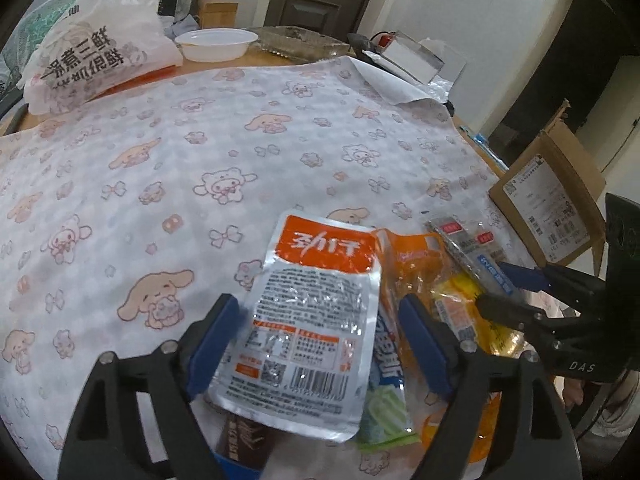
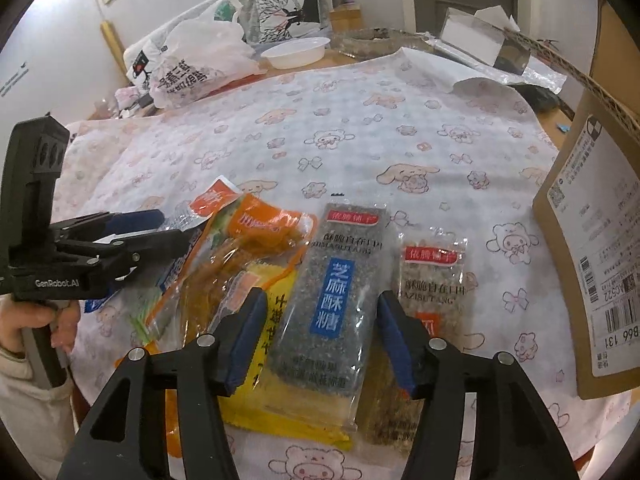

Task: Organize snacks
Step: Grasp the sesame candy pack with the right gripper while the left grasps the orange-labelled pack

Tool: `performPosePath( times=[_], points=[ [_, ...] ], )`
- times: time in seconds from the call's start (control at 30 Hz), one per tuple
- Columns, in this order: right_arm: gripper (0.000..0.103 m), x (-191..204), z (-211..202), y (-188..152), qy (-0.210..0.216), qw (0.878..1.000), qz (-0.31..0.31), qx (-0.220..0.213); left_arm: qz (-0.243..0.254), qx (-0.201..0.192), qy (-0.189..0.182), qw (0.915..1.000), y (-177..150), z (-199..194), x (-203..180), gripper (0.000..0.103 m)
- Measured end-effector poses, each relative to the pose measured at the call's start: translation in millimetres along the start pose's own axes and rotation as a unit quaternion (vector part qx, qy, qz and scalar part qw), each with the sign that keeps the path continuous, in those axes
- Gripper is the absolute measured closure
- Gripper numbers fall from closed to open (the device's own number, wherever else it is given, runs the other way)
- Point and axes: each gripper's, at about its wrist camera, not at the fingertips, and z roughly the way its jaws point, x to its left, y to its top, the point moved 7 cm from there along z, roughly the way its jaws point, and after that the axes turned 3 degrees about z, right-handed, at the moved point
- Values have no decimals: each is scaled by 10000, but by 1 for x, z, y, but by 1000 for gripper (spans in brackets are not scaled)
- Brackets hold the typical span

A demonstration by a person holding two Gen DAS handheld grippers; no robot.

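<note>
Mid-sort in the snack heap on the counter (image 1: 200,152): left tongs (image 1: 320,340) wide around silver pouch (image 1: 312,320), right tongs (image 2: 320,332) narrowly straddling sesame bar (image 2: 340,288); next, close and lift

Glossy foil snack pouch (image 1: 308,320) on a matt printed plastic tablecloth (image 1: 200,152).

Both grippers, left gripper (image 1: 316,338) and right gripper (image 2: 322,334), are black with silver screws and blue-padded fingers (image 1: 210,344); white lettering marks them. A cream sleeve (image 2: 28,404) shows.
</note>
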Motion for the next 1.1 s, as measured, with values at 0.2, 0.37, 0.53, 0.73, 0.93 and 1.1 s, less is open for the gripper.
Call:
performPosePath(
  times=[0.2,0.37,0.53,0.73,0.93,1.1],
  points=[
    [55,0,3,4,-13,10000,8,-61,84,49,-15,10000,1,3,-3,17],
    [63,-3,-1,5,-50,9999,-89,-110,144,121,39,9998,0,4,-6,18],
    [63,-4,-2,4,-37,9999,-94,-127,77,247,-137,9996,-6,0,-12,24],
    [63,-6,-3,3,2,9999,-74,-127,13,126,-186,9997,-3,-11,-10,24],
    [63,-6,-3,0,25,9999,-84,-139,-223,133,-140,9996,-1,-1,1,20],
    [63,-6,-4,0,29,9998,-96,-143,-612,59,-29,9981,7,3,5,20]
  ],
)
